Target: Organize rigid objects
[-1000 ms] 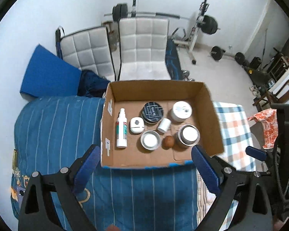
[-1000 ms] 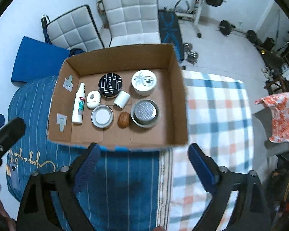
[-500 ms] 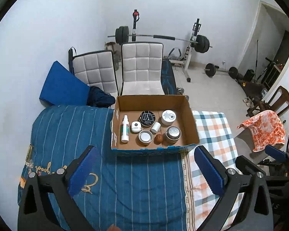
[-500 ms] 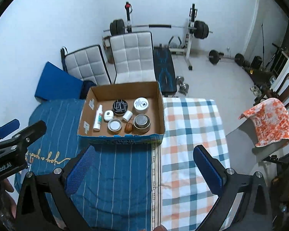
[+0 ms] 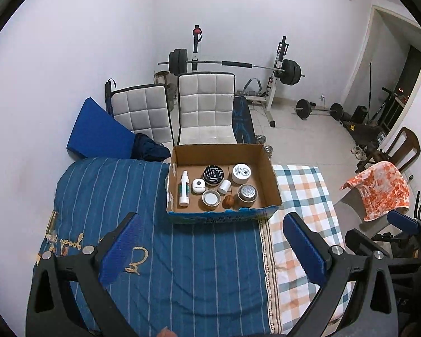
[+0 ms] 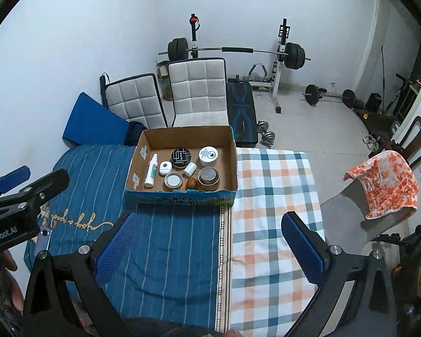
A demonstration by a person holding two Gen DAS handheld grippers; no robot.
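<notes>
An open cardboard box (image 5: pixel 271 174) (image 6: pixel 233 157) sits on the bed. It holds a white spray bottle (image 5: pixel 183 188) (image 6: pixel 151 174), a black round tin (image 5: pixel 213 174), a white jar (image 5: pixel 241 173), a small white case (image 5: pixel 198 186), a small white cylinder (image 5: pixel 224 187), an open tin (image 5: pixel 210 198), a brown ball (image 5: pixel 228 201) and a metal-lidded jar (image 5: pixel 247 195). My left gripper (image 5: pixel 210 248) is open and empty, well back from the box. My right gripper (image 6: pixel 207 245) is open and empty, also well back.
The bed has a blue striped cover (image 5: pixel 112 196) and a plaid sheet (image 6: pixel 272 196). Two white padded chairs (image 5: pixel 206 106), a blue cushion (image 5: pixel 98 129), a barbell rack (image 5: pixel 233 64) and a chair with an orange cloth (image 5: pixel 379 191) stand around.
Both grippers have pulled far back and up from the box; it now looks small and distant. The items in the box have not moved.
</notes>
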